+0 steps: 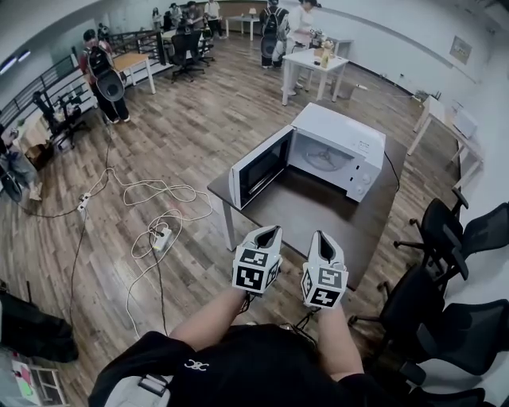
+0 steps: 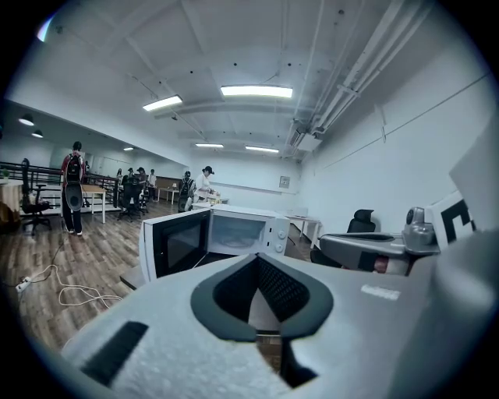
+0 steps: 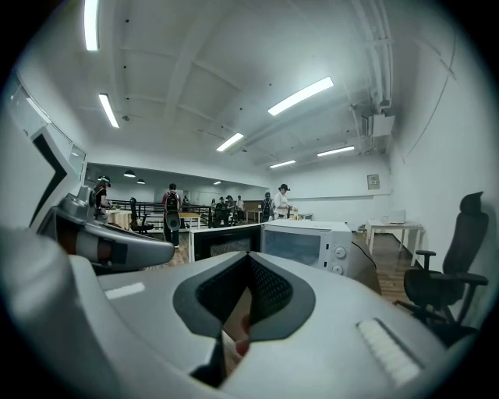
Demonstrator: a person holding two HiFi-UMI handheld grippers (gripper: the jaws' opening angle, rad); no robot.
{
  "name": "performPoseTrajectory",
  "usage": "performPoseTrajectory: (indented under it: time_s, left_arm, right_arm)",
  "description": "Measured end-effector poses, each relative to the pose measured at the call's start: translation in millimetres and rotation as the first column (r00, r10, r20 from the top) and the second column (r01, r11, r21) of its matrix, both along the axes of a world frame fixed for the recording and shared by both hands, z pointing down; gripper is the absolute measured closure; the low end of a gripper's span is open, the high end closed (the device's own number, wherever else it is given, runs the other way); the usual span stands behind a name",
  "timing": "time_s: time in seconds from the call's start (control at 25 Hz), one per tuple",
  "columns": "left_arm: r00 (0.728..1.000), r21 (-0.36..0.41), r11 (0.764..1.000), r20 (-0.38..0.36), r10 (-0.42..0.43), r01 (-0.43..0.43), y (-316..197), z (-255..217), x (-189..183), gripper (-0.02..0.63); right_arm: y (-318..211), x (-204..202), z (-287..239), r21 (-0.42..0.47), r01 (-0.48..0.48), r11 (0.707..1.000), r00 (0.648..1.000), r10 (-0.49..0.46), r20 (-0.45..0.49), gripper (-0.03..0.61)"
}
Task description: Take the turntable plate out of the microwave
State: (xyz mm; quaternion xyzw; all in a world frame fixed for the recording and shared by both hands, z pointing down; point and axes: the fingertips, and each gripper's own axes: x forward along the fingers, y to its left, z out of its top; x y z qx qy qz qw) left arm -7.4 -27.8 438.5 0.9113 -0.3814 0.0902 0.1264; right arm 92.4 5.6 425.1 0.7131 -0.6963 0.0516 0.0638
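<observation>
Ahead, dark bench [image 1: 318, 213] is carrying white microwave [image 1: 340, 137], door hanging open.
Turntable plate [image 1: 324, 161] is sitting inside the cavity; left tool [image 1: 268, 231] and right tool [image 1: 320, 237] are hovering side by side near the bench's front edge, both clenched, gripping nothing.

A wood-plank floor [image 1: 207, 119] runs through a large room with white walls [image 1: 398, 36]. White cables [image 1: 151, 195] and a power strip [image 1: 161, 237] lie on it, near a dark table [image 1: 318, 215]. Black office chairs [image 1: 457, 230] stand at the right. A white table [image 1: 314, 62] stands farther back, beside a standing person [image 1: 301, 24]. Strip lights [image 2: 256, 91] and pipes [image 2: 347, 86] line the white ceiling.
</observation>
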Motion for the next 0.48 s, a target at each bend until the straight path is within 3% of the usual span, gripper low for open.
performPoseTrajectory:
  time_s: [0.48]
  left_arm:
    - [1.000,-0.039,0.999,-0.008,0.010,-0.010,-43,16,9,0.606]
  right_arm:
    - [-43,12,14,-0.033,-0.021,0.999,1.000,0.022,0.007,0.571]
